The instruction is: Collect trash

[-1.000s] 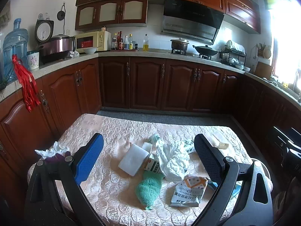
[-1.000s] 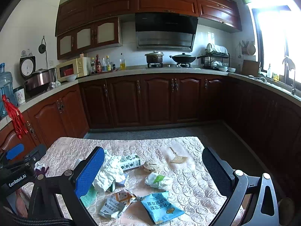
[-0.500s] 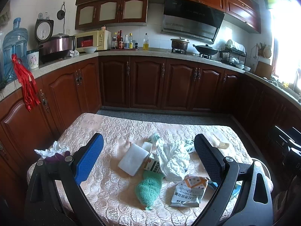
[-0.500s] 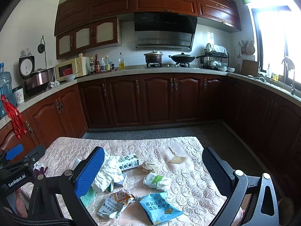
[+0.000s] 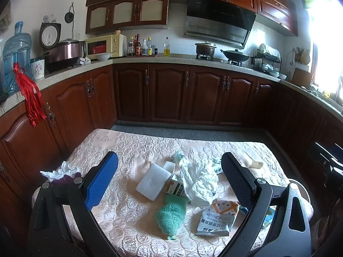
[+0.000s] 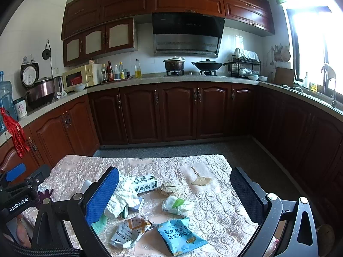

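Note:
Trash lies on a table with a pink quilted cloth (image 5: pixel 128 150). In the left wrist view I see a crumpled white paper (image 5: pixel 199 180), a white sponge block (image 5: pixel 153 181), a small carton (image 5: pixel 175 188), a green cloth (image 5: pixel 170 214) and a white-orange snack bag (image 5: pixel 218 216). The right wrist view shows a blue snack bag (image 6: pixel 182 235), a white-green wrapper (image 6: pixel 178 205), a milk carton (image 6: pixel 144 184) and a brown paper ball (image 6: pixel 169 189). My left gripper (image 5: pixel 169 171) is open above the pile. My right gripper (image 6: pixel 174 184) is open and empty.
Dark wood kitchen cabinets (image 5: pixel 167 94) ring the room behind the table. A tissue and purple item (image 5: pixel 62 173) lie at the table's left edge. A small fan (image 6: pixel 200 180) lies at the far right. The left gripper's body (image 6: pixel 19 192) shows at the right view's left edge.
The right wrist view has shifted slightly, so the trash sits a little lower left in it. The left gripper has hardly moved. Both stay open.

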Available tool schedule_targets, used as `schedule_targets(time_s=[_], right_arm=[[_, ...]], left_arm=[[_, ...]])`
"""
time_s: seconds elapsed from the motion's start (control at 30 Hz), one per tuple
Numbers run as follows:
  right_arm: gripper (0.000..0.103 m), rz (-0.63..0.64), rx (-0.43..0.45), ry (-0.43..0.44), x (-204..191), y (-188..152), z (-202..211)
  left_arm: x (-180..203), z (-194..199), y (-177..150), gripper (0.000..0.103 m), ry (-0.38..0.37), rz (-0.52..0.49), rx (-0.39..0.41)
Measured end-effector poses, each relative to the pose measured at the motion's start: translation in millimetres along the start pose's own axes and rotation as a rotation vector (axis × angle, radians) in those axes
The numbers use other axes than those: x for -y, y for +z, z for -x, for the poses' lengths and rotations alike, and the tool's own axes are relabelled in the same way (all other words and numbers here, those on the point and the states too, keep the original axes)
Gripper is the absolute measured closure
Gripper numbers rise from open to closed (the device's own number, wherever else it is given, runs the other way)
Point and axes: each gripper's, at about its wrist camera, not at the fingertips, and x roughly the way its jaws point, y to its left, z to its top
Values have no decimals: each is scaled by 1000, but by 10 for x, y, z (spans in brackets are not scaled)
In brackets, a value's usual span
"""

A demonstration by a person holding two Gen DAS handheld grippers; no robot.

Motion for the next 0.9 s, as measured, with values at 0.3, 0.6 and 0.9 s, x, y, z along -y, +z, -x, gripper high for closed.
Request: schedule_targets(time_s=[0.3,0.6,0.9], right_arm=[[0,-6,-8,3,15,-17,-11],[0,4,-15,0,-7,-33,-16],[0,-1,-23,1,-5,-51,-29]], left_arm=[[-14,-18,1,6,11,-2,-2],[-17,-23,3,6,12,-3,-3],[-22,-35,-2,6,12,-3,-6]])
